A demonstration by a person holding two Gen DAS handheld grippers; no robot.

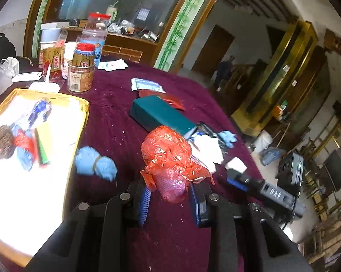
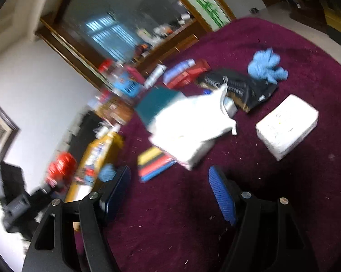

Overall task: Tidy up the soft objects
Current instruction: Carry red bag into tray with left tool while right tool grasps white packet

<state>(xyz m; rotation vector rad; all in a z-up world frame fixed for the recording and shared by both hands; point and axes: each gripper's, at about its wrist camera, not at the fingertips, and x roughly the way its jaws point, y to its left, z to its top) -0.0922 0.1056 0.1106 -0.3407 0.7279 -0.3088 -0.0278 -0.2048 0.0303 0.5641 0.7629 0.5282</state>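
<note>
- Right wrist view smeared by motion on its left half; jars and boxes along the table's far edge are streaks, labels unreadable
- Left wrist view: the white inside of the yellow-rimmed tray is blown out by glare; only the items at its far end show — a brown fuzzy clump, blue and red scraps, a green-and-yellow stick
- Lower part of the tray is cut off by the picture edge and by the gripper body
- Items behind the red plastic bag are partly covered: teal box, a white cloth, a dark object under it that I cannot name
- Left gripper: blue pads closed tight on the lower end of the red plastic bag, which stands up between them, crumpled, with something pink showing through at the bottom; it appears clear of the maroon tablecloth
- Blue tied cloth bundle lies on the tablecloth just beside the tray's right rim, apart from the bag
- Right gripper: jaws standing well apart, nothing between them, only tablecloth below
- Ahead of the right gripper: white cloth bag over a striped flat item, white wrapped pack to the right, blue glove-like wad farther back
- Right gripper also seen at the right edge of the left wrist view, state not readable there
</note>
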